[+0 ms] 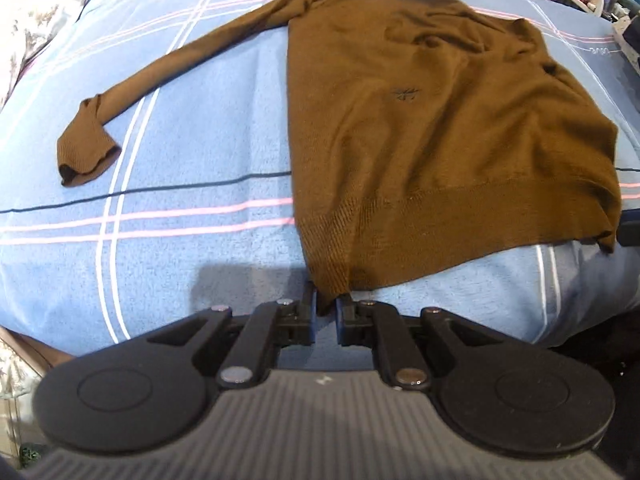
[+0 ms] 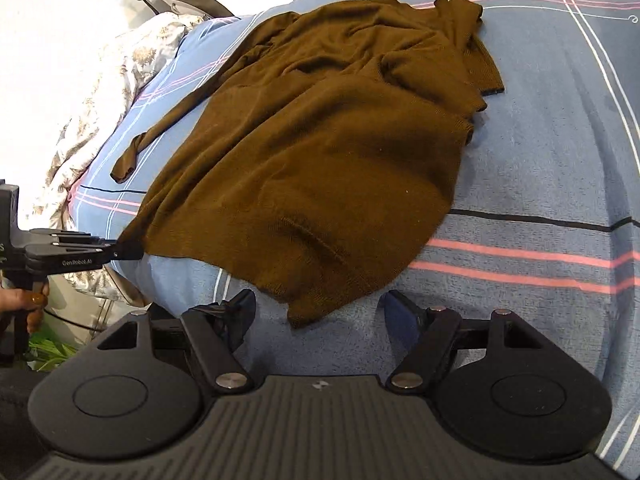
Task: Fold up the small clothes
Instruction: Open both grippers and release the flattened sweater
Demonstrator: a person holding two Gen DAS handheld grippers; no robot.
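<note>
The left tongs (image 1: 327, 303) are clamped on the near hem corner of a brown sweater (image 1: 420, 140) spread over a bed with a blue striped blanket (image 1: 180, 240). One long sleeve (image 1: 132, 92) stretches out to the left, its cuff lying flat on the blanket. A small dark emblem (image 1: 404, 94) marks the sweater's body.

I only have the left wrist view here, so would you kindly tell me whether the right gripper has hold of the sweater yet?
Observer: No. The right gripper stands open, just short of the brown sweater's near hem corner.
Operator: Thank you. Where is the other sleeve?
Observer: The right sleeve lies folded over the sweater's far right side, cuff on the striped blue bedsheet.
Operator: And how does my grip look from there?
Observer: The left gripper pinches the hem's left corner, pulling it taut.
</note>
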